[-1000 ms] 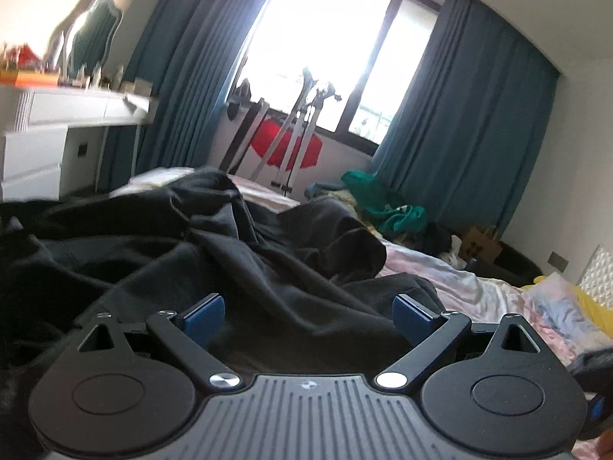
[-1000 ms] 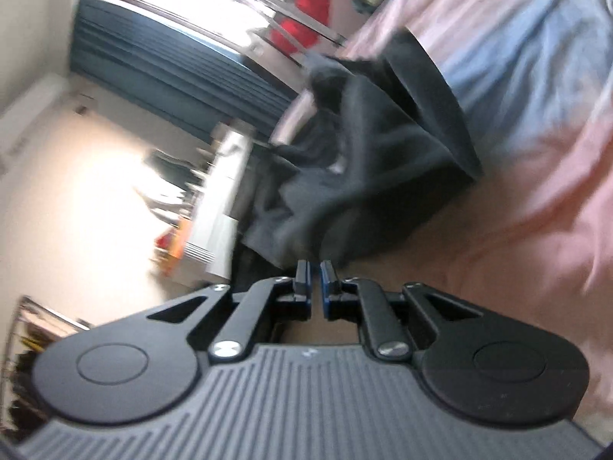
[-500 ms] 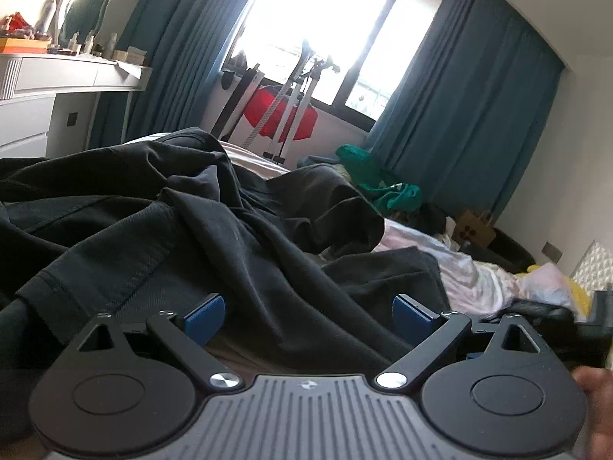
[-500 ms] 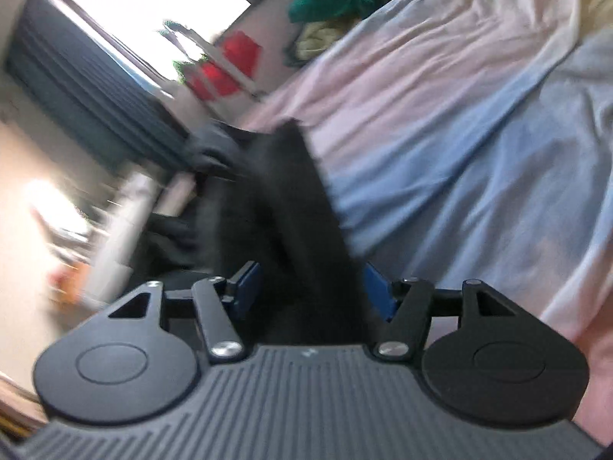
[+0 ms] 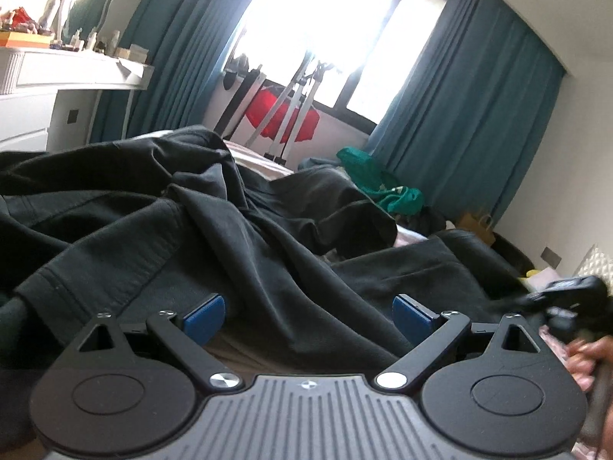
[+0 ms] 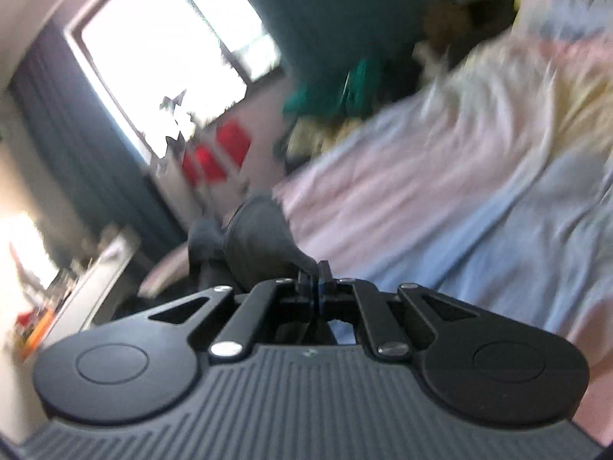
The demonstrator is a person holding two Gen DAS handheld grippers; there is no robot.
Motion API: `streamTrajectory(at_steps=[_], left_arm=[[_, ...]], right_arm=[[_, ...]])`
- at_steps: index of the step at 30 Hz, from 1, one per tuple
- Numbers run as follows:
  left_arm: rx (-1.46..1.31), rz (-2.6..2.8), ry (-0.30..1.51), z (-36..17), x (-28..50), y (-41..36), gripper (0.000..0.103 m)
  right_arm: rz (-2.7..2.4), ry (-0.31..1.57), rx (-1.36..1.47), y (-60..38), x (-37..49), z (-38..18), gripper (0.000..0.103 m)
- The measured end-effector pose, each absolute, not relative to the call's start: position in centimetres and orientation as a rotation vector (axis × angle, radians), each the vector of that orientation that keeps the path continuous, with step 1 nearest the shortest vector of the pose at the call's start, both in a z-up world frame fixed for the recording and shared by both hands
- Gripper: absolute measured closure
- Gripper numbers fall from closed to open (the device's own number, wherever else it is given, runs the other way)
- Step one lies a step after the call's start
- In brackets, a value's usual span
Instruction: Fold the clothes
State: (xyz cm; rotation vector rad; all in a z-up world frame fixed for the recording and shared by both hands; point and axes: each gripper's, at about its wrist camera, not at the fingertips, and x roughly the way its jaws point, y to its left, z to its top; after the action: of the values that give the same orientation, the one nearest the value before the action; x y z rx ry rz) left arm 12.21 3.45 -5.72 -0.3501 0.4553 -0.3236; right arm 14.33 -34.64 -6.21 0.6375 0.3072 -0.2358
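Pinching black garment [image 6: 260,245], right gripper [image 6: 315,287]; left gripper [image 5: 308,312] spread

The black garment [image 5: 237,230] is matt, soft woven cloth with stitched hems. The left claw [image 5: 308,316] is matt black plastic with shiny metal rivets and blue pads [image 5: 203,312]. The bed sheet [image 6: 440,199] looks like smooth cloth.

Window [image 5: 329,34] blown out; right view prob. motion-blurred; fisheye edges bent.
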Motion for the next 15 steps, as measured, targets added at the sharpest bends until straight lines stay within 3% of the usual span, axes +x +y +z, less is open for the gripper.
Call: streamTrajectory(at_steps=[8,15], left_arm=[[-0.344,-0.349,0.432,-5.1,11.2,3.3,0.007],[-0.283,-0.330,0.447,-5.8,11.6,2.5,0.007]], right_arm=[[-0.428,0.207,0.338,-34.7,10.5,-2.3,0.097],[-0.320,0.405,0.575,-38.0,13.8,-6.5,0.094]])
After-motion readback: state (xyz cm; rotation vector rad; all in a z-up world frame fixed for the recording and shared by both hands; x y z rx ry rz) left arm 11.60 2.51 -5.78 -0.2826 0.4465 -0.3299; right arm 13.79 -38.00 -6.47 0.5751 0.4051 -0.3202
